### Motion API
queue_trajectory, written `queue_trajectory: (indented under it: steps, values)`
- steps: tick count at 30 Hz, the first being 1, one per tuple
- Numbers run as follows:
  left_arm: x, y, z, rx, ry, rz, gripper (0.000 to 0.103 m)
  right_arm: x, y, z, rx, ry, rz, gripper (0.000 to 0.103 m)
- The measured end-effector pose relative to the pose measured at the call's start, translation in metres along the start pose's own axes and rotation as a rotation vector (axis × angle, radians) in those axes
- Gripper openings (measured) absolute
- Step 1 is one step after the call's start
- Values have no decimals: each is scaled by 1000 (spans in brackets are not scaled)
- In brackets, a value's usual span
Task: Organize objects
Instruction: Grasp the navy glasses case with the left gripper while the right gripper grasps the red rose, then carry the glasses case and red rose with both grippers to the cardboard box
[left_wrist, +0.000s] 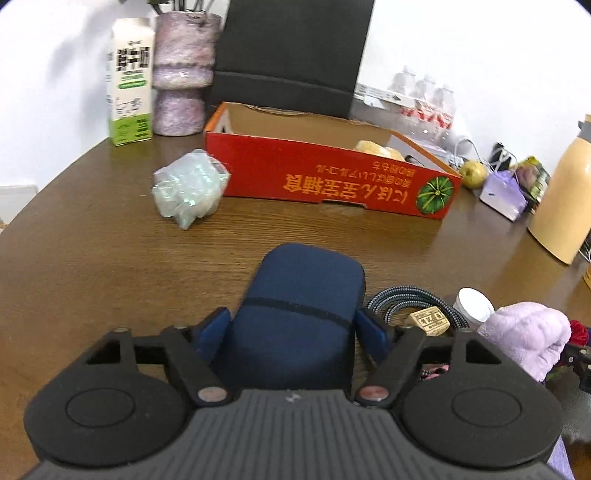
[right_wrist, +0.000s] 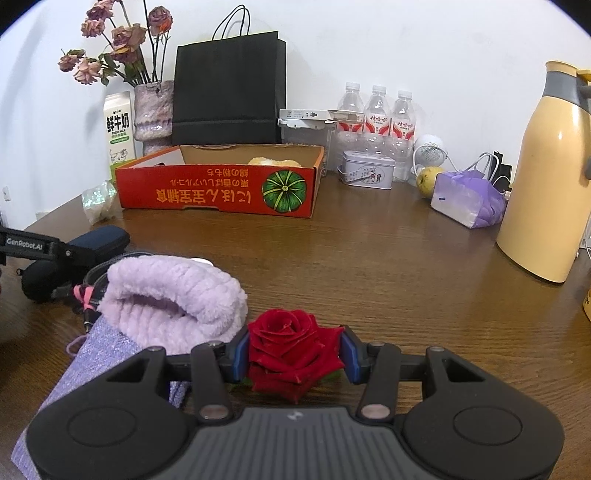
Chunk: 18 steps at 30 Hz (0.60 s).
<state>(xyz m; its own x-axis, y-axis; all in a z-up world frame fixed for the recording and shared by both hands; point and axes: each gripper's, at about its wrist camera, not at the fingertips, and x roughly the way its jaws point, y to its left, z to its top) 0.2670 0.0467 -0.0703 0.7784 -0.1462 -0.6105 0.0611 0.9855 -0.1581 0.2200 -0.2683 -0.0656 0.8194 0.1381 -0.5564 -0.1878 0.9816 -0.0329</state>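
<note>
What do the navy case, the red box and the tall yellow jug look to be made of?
Navy case: matte woven fabric over a firm shell, judging by the dull surface and dark zip line.
Red box: printed cardboard; bare brown inner walls show.
Yellow jug: glossy plastic or enamelled metal; bright highlights, which one is unclear.

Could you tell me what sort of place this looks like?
Probably a home dining table against a wall: a milk carton, a vase of dried roses and a thermos jug stand on it.

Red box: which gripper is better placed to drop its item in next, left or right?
Likely right. The right gripper clamps the red rose, bare table to the red box. The left gripper straddles the blue case; pad contact unclear.
</note>
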Motion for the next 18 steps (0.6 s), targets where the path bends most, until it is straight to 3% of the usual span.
queue_trajectory:
  steps: [13,18]
  values:
    - [-32,1,-21,-50,-70,181,72,-1,1,1,-2,-13,-7,47]
    - [-39,-3,-27,-38,-92,200,72,-4,1,1,-2,-30,-12,47]
